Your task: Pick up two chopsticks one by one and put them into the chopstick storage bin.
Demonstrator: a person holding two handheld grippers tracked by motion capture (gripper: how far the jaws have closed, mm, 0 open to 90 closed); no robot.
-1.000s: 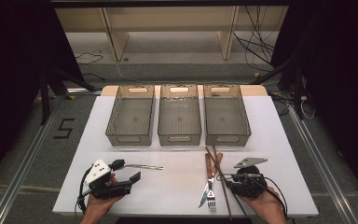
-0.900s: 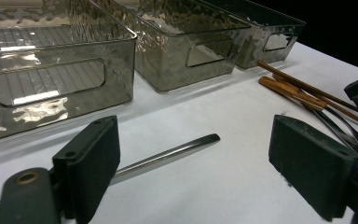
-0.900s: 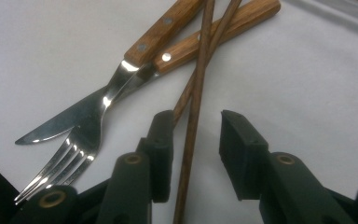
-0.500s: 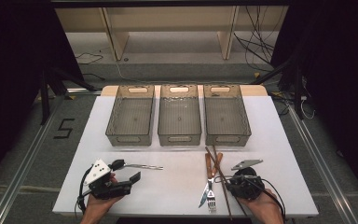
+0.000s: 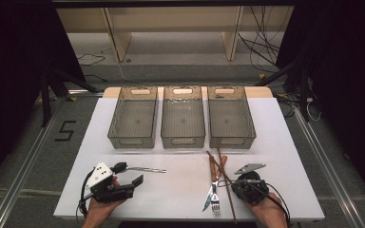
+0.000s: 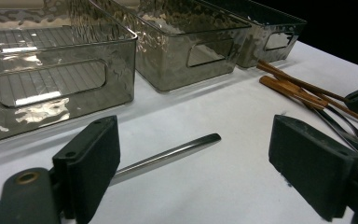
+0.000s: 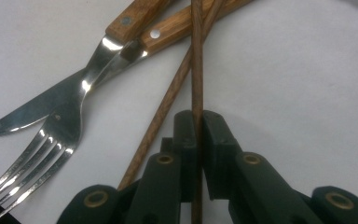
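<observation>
My right gripper (image 7: pixel 198 123) has just been closing and now stands shut on one dark wooden chopstick (image 7: pixel 196 60), which runs straight up between its pads. A second chopstick (image 7: pixel 165 105) lies slanted beside it on the table. A wood-handled knife (image 7: pixel 37 109) and fork (image 7: pixel 42 154) lie crossed to the left. In the high view this gripper (image 5: pixel 231 186) sits at the front right by the chopsticks (image 5: pixel 224 175). My left gripper (image 5: pixel 129 174) rests open at the front left. A steel utensil handle (image 6: pixel 168 156) lies between its wide jaws, untouched by the pads.
Three clear grey bins (image 5: pixel 133 141) (image 5: pixel 183 141) (image 5: pixel 233 141) stand in a row across the middle of the white table (image 5: pixel 180 190). The knife (image 5: pixel 208 197) and fork (image 5: pixel 216 204) lie near the front edge. Shelving and cables are on the floor beyond.
The right gripper's jaws have closed onto the chopstick. The left gripper and the steel utensil have stayed where they were.
</observation>
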